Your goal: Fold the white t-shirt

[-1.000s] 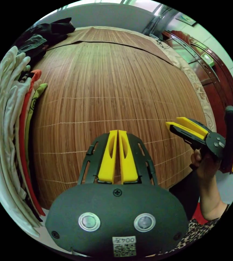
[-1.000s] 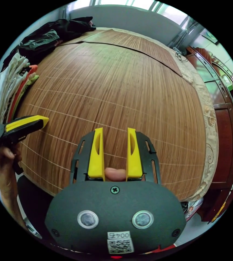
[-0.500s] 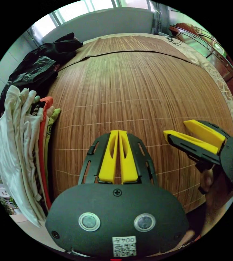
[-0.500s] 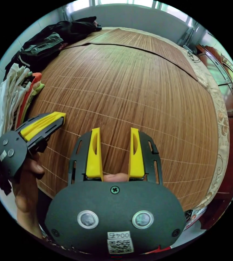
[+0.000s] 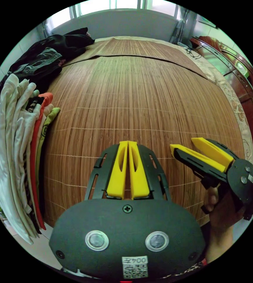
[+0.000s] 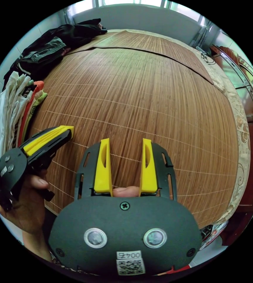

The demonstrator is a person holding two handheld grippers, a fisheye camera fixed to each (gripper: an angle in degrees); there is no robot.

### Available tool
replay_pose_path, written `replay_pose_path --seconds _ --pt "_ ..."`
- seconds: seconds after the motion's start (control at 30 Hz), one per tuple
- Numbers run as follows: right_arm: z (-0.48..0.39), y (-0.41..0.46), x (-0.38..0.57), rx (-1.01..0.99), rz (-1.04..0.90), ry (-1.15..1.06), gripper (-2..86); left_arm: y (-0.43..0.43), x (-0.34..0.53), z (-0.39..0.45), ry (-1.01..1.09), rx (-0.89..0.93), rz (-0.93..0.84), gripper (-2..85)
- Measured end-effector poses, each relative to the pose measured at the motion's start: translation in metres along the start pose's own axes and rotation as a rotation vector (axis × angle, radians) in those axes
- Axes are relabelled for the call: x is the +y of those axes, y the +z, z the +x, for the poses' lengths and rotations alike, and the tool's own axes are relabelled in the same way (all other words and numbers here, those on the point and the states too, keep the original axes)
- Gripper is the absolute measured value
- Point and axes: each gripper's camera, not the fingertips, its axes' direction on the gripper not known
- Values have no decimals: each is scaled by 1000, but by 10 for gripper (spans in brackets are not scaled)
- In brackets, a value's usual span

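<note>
White garments (image 5: 2, 141) hang in a pile with orange and green ones over the left edge of a bamboo mat (image 5: 132, 97); the same white garments (image 6: 5, 112) sit at the left of the right gripper view. I cannot tell which of them is the t-shirt. My left gripper (image 5: 127, 143) hovers over the near part of the mat, shut with nothing between its jaws. My right gripper (image 6: 125, 141) is open and empty over the mat (image 6: 150, 97). The right gripper (image 5: 184, 143) is held by a hand on the right, the left gripper (image 6: 68, 128) by a hand on the left.
A heap of dark clothes (image 5: 43, 56) lies at the mat's far left corner, and the same dark clothes (image 6: 52, 41) appear in the right gripper view. A dark wooden cabinet (image 5: 235, 67) stands along the right side. A cable (image 6: 206, 56) rests near the far right corner.
Both views have swung a little with the hands. The right gripper's jaws stand slightly wider than a second ago. The left gripper stays shut; the clothes have not moved.
</note>
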Motion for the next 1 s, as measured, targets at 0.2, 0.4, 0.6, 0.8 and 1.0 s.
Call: replay_pose_path --seconds 0.2,0.4,0.6,0.8,1.0 --pt "4 3 6 -2 23 11 146 -6 9 6 -19 37 22 3" --pt "8 4 5 -7 7 40 143 -15 18 41 40 -94 64 9" --pt "4 4 2 23 -35 58 143 -22 21 70 80 -166 62 10" --pt "3 5 5 58 -50 96 163 -29 29 98 75 -233 81 6" --pt "7 2 10 32 -60 91 161 -38 34 113 21 -252 85 6"
